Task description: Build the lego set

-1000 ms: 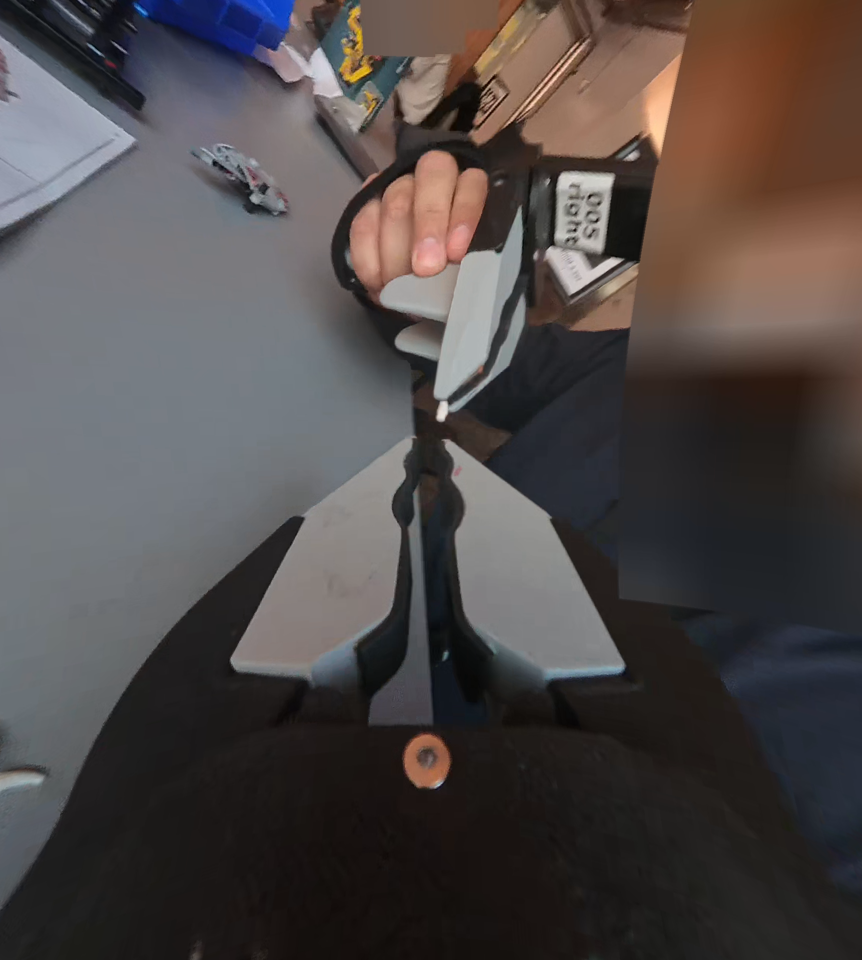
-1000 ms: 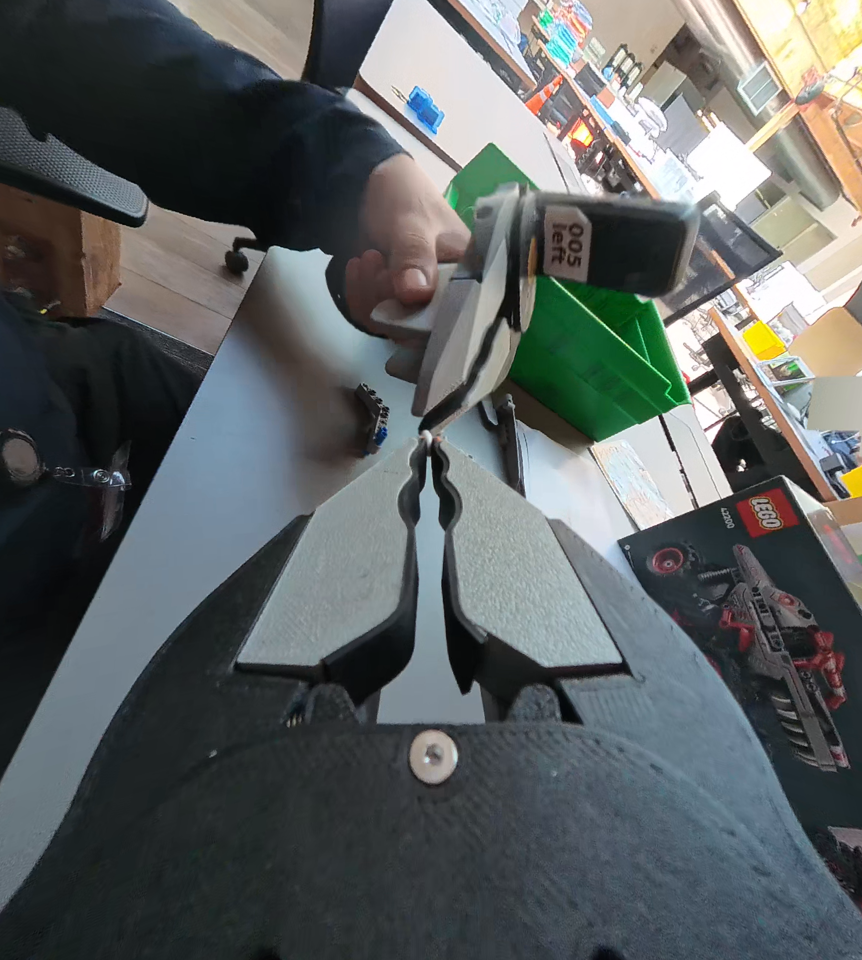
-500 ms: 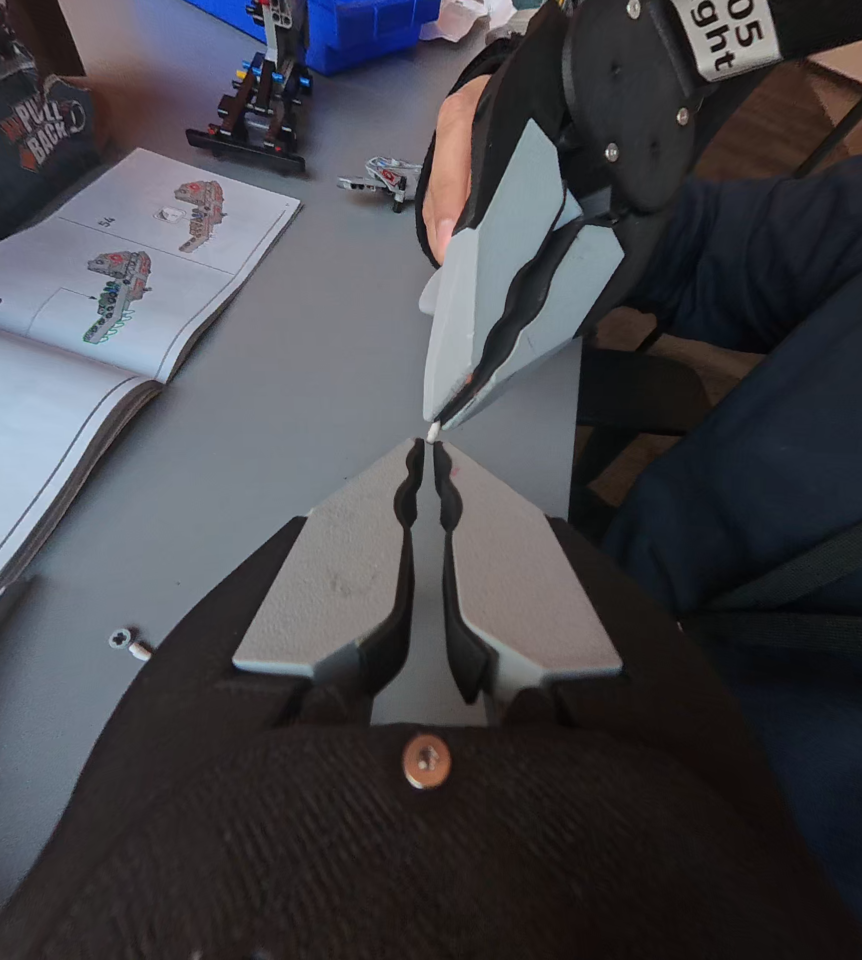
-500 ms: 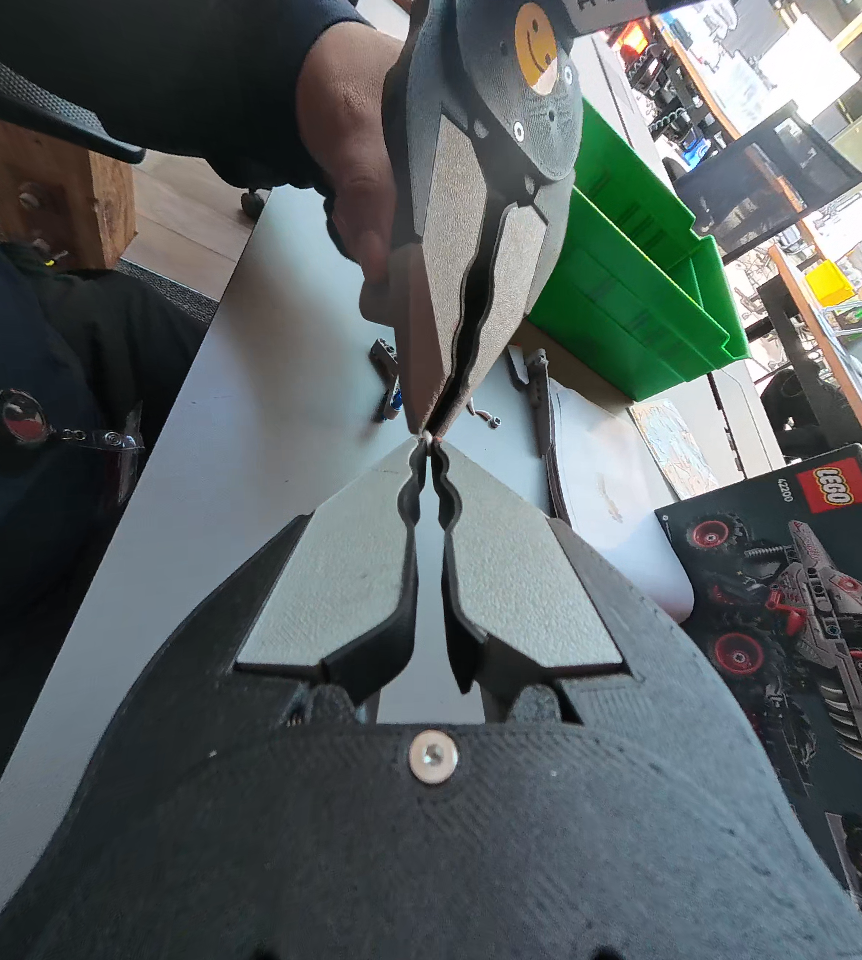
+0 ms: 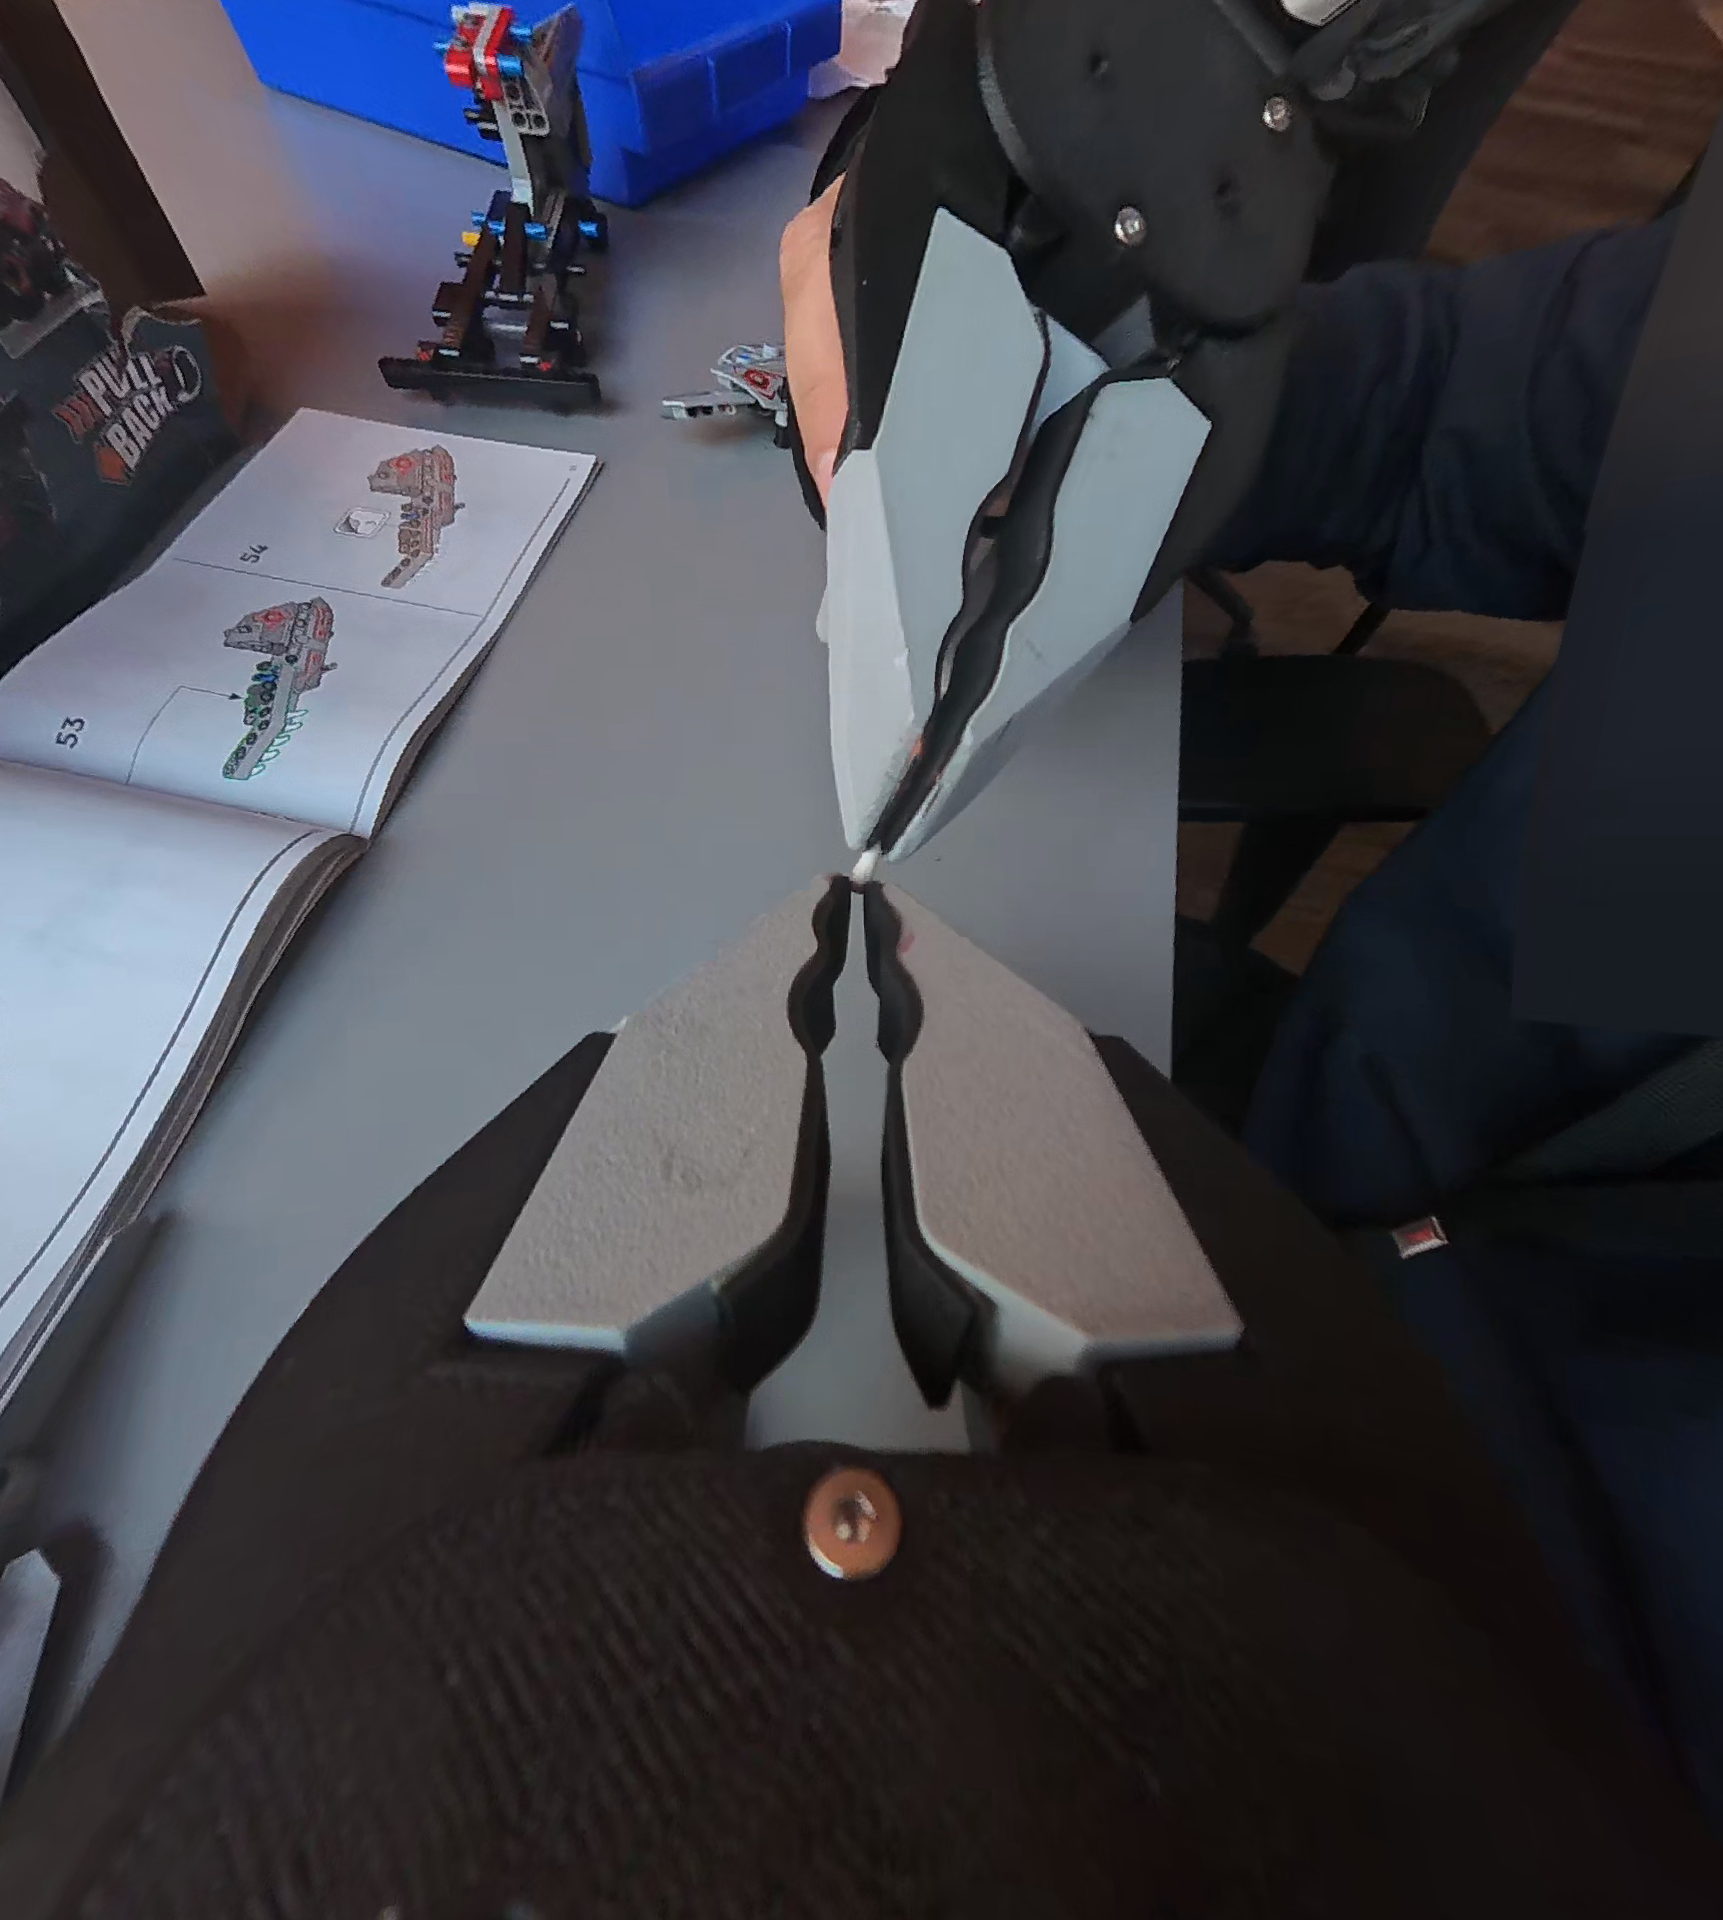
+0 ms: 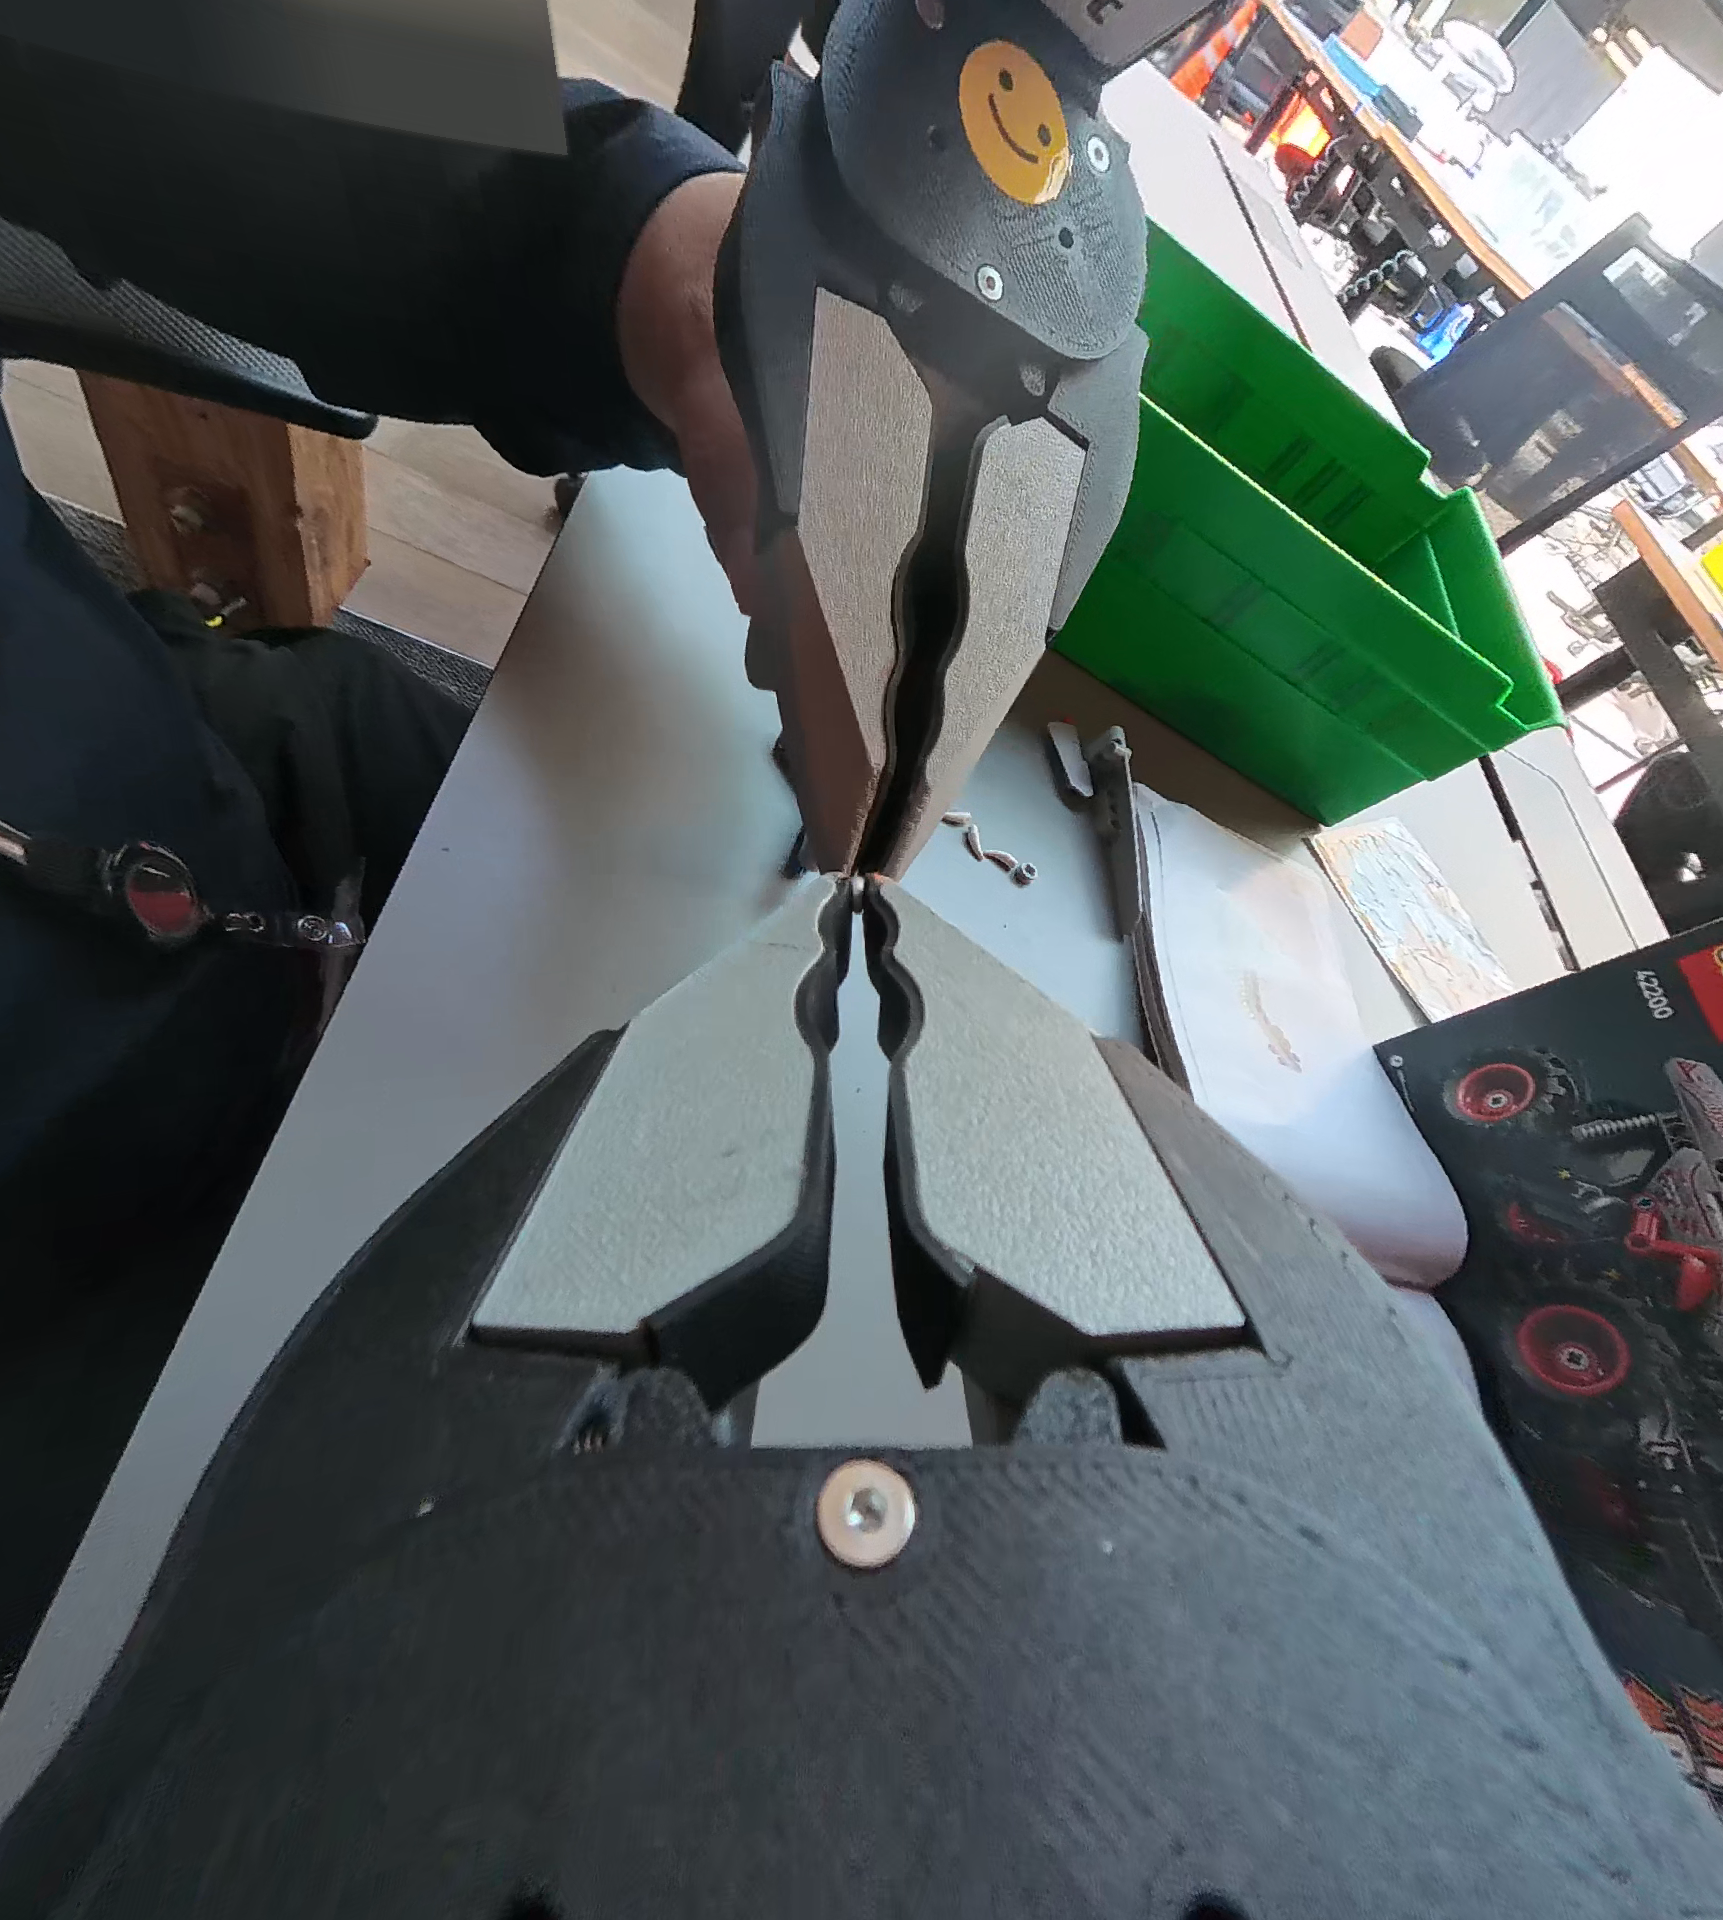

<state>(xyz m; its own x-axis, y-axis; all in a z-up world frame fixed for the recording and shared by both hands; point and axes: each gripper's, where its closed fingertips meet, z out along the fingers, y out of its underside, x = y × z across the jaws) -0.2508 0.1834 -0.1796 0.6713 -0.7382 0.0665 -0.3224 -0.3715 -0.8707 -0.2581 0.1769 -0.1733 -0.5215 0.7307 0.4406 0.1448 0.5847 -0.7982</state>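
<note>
My left gripper (image 5: 849,891) and my right gripper (image 6: 858,891) meet tip to tip above the grey table (image 5: 628,727). The right gripper, which comes down from the top of the left wrist view (image 5: 876,847), is shut on a tiny white lego piece (image 5: 865,863). The piece pokes out of its tips and touches the left gripper's tips. The left gripper, which hangs from the top of the right wrist view (image 6: 862,860), has its jaws closed. I cannot tell whether it pinches the piece too. The piece shows as a small speck in the right wrist view (image 6: 855,885).
An open instruction booklet (image 5: 265,644), a black partial model (image 5: 514,260), a small grey subassembly (image 5: 737,390) and a blue bin (image 5: 691,94) lie to the left. Green bins (image 6: 1304,582), loose small pieces (image 6: 992,847), a grey beam (image 6: 1111,790) and the set's box (image 6: 1667,1195) show in the right wrist view. The person sits at the table edge. The grippers are tip to tip, or close to it.
Both grippers have turned while staying tip to tip with the white piece between them. The left view has swung from the table edge toward the booklet and model.
</note>
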